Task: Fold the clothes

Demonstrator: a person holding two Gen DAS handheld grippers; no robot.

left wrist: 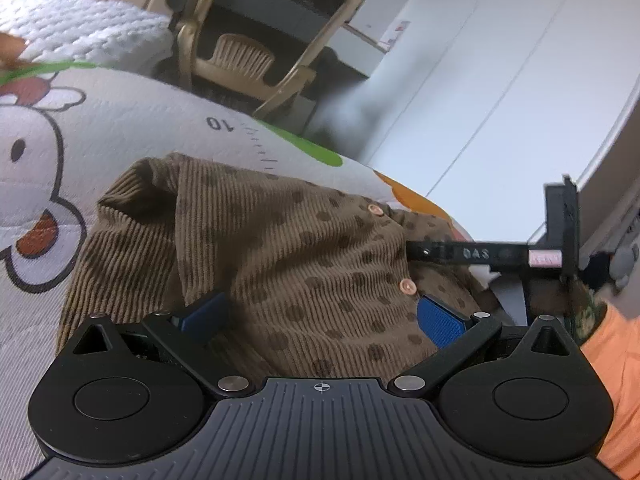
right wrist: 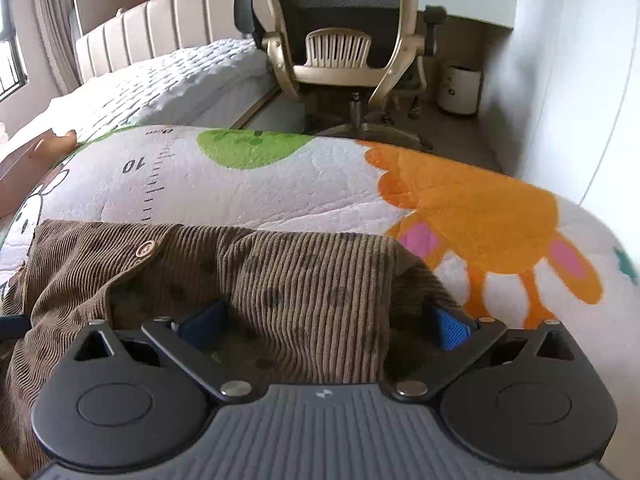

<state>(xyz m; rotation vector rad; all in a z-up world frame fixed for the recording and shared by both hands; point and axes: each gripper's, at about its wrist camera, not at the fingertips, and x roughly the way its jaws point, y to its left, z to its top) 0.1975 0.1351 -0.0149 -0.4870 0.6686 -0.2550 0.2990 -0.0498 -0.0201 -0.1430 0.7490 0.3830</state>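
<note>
both wrist views low, close over the brown garment, sharing chair

A garment lies on a mat, at its near edge, with both grippers spread wide over it: the left gripper over its left part, the right gripper over its right part. Beyond the mat's far edge stands a chair, with a bed to the far left and a small bin to the far right.
</note>
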